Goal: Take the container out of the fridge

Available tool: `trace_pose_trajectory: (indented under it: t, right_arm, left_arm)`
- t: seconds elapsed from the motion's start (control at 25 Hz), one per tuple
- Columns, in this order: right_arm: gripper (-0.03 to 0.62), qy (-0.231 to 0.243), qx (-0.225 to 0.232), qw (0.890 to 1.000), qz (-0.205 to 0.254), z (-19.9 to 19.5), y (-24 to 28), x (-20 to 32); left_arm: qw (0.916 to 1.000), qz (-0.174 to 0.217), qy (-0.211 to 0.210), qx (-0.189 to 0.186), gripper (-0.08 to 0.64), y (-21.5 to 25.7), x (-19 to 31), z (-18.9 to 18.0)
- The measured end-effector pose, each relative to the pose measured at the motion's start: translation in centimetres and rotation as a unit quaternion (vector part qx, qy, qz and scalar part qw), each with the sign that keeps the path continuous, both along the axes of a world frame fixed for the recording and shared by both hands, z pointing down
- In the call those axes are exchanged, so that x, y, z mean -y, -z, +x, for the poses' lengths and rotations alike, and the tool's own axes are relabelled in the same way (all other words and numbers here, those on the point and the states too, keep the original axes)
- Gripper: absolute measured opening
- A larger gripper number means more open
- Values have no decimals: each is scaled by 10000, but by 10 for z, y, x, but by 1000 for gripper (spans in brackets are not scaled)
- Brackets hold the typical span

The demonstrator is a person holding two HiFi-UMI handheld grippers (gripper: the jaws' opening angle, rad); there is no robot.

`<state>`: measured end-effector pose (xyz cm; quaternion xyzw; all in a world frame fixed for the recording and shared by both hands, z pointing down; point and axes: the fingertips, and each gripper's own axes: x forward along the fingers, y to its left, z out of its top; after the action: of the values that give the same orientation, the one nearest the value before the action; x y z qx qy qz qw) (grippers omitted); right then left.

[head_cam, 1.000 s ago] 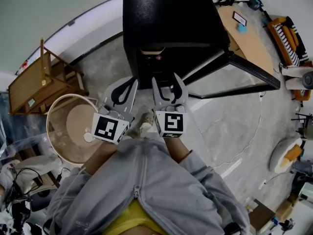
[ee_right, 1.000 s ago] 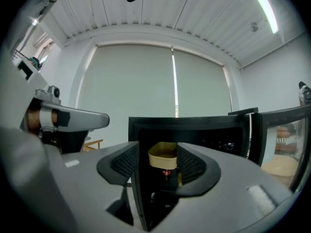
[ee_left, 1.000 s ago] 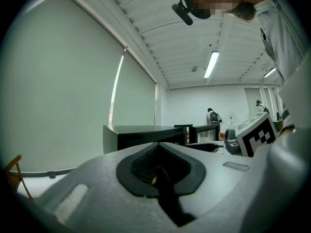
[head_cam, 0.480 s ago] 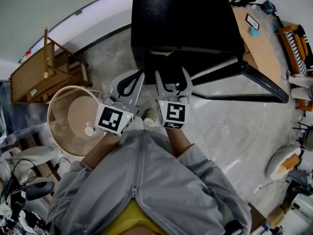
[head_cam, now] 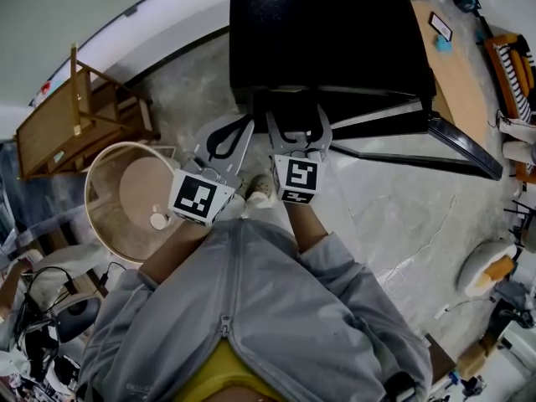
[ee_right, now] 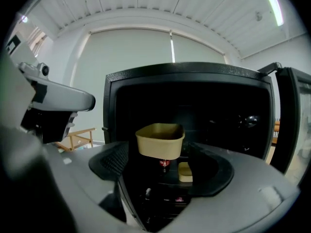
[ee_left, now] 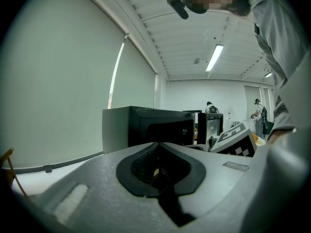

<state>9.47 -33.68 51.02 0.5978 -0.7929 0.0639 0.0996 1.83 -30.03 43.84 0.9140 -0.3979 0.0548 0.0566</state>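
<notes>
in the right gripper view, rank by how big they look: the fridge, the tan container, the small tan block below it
1. fridge, filling most of the view
2. tan container inside it
3. small tan block, clearly smallest; it seems about as far as the container, so nearness hardly matters

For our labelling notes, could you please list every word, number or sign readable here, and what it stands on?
Nothing is legible.
Small red-labelled item inside black fridge: blurred.
White card on long wooden table: too small.
Black-and-white square markers on the two cubes: patterns, no words.
</notes>
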Motion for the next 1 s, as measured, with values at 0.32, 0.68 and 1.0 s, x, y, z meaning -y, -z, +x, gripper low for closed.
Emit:
trace_pose_trajectory:
  t: [0.32, 0.68, 1.0]
  right_arm:
    - [422, -137, 18, 9997, -195, -5, -22, 23]
    - [477, -245, 46, 9995, -211, -9, -35, 42]
    - [482, -329, 62, 9993, -145, -8, -37, 64]
  left_arm:
    - [9997, -103, -143, 145, 6, -18, 12, -2]
    - [9995, -160, -175, 214, 6, -26, 11, -1]
    - [9992, -247, -102, 303, 6, -31, 11, -7]
